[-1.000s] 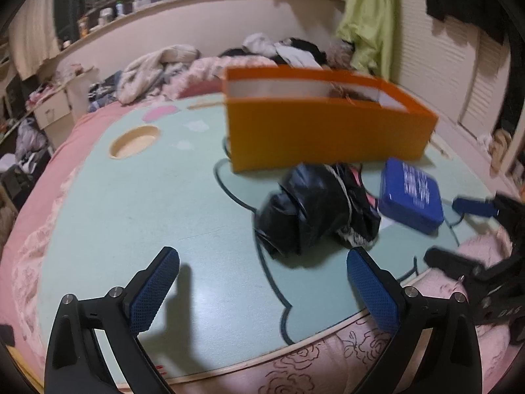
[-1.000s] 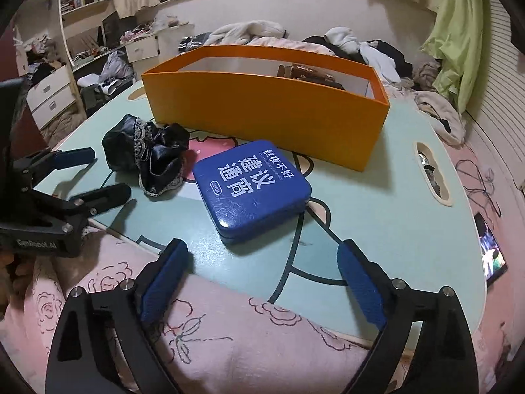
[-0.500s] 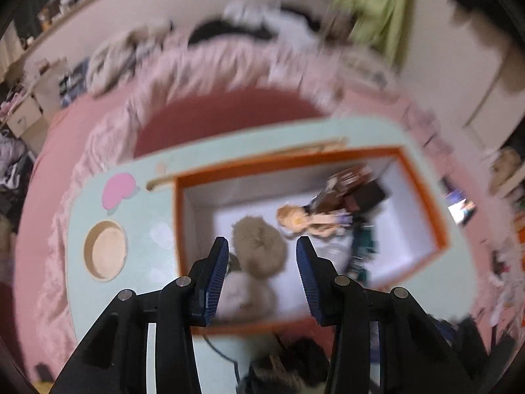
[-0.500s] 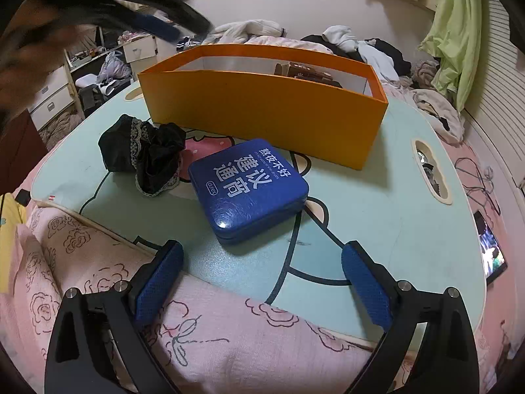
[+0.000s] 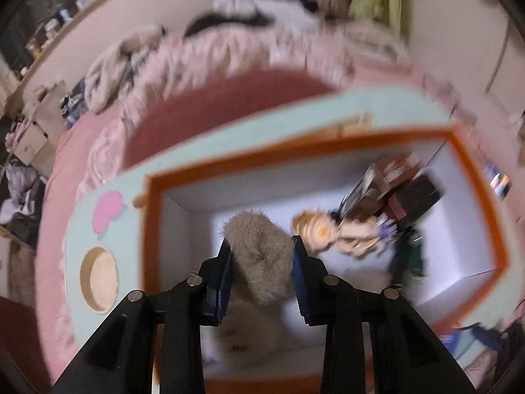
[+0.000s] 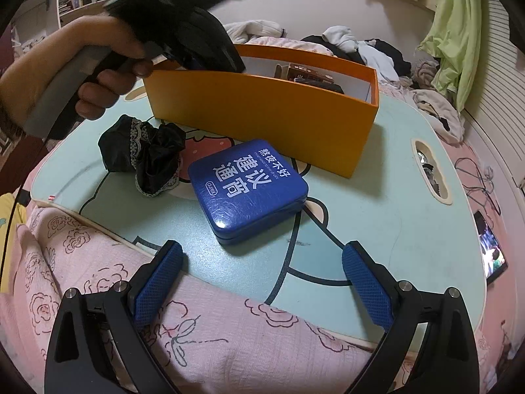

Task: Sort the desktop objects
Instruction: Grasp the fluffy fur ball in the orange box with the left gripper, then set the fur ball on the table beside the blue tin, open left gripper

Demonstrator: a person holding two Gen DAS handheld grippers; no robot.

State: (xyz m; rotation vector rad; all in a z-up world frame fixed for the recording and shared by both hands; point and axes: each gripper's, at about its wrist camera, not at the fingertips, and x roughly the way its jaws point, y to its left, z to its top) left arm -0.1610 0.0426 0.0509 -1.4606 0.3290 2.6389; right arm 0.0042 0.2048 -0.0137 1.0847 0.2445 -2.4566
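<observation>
In the left wrist view my left gripper (image 5: 261, 248) points down into the orange box (image 5: 295, 154). Its jaws are closing, and the blue pads press on a brown fluffy ball (image 5: 256, 229). A pale fluffy ball (image 5: 249, 328) lies under it, and a doll (image 5: 328, 229) and dark packets lie further right in the box. My right gripper (image 6: 262, 249) stands open over the table's near edge with nothing between its fingers. Just ahead of it lies a blue tin (image 6: 249, 190), and a black lace cloth (image 6: 144, 154) lies to the tin's left.
The mint table (image 6: 377, 197) rests on a pink flowered quilt (image 6: 98, 262). A hand (image 6: 82, 65) holds the left gripper above the orange box (image 6: 262, 105). The table has a round cup hole (image 5: 98, 279) and a slot (image 6: 430, 170). A lit phone (image 6: 490, 249) lies at the right.
My left gripper has swung from the table's front to above the box, tipped down, and closed from wide open onto the brown fluffy ball. The right gripper has stayed in place.
</observation>
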